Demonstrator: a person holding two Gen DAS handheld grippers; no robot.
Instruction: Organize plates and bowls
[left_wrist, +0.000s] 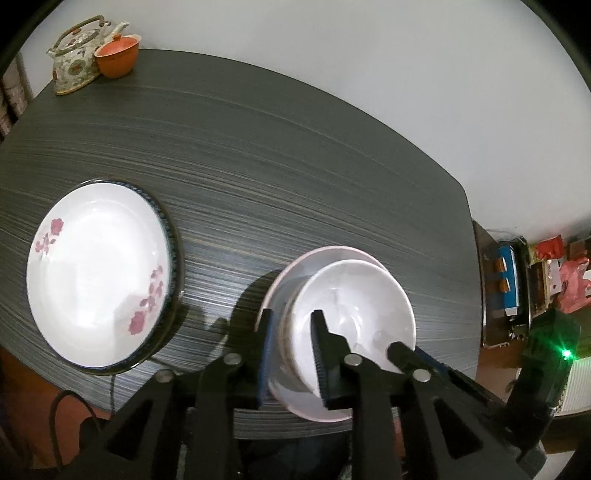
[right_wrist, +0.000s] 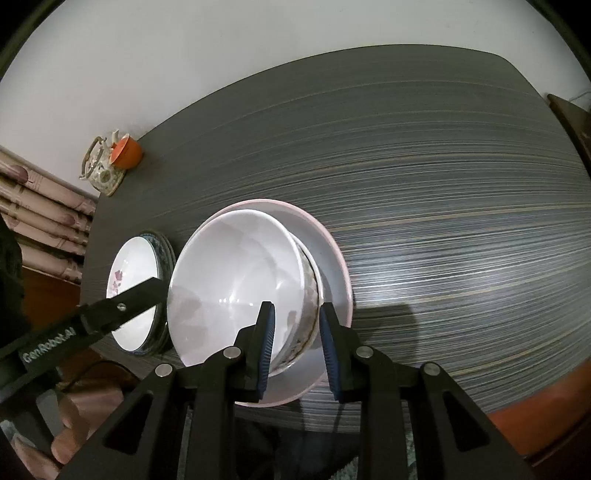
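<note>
Evidently the white bowl (right_wrist: 243, 284) – glazed, stiff, breakable, probably slippery – sits on the pink-rimmed plate (right_wrist: 332, 258) at frame centre and is best taken by its rim. Its wall is straddled, unpinched, by right gripper (right_wrist: 297, 343) and left gripper (left_wrist: 295, 354). Left – flowered plates (left_wrist: 99, 269); teapot (left_wrist: 74, 55) far off.

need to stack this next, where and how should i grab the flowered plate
Pinch the flowered plate at its raised rim, on the edge nearest you, coming down from above. It lies flat on another dish on the table, so only the rim offers a thin lip for the left hand-held gripper.
</note>
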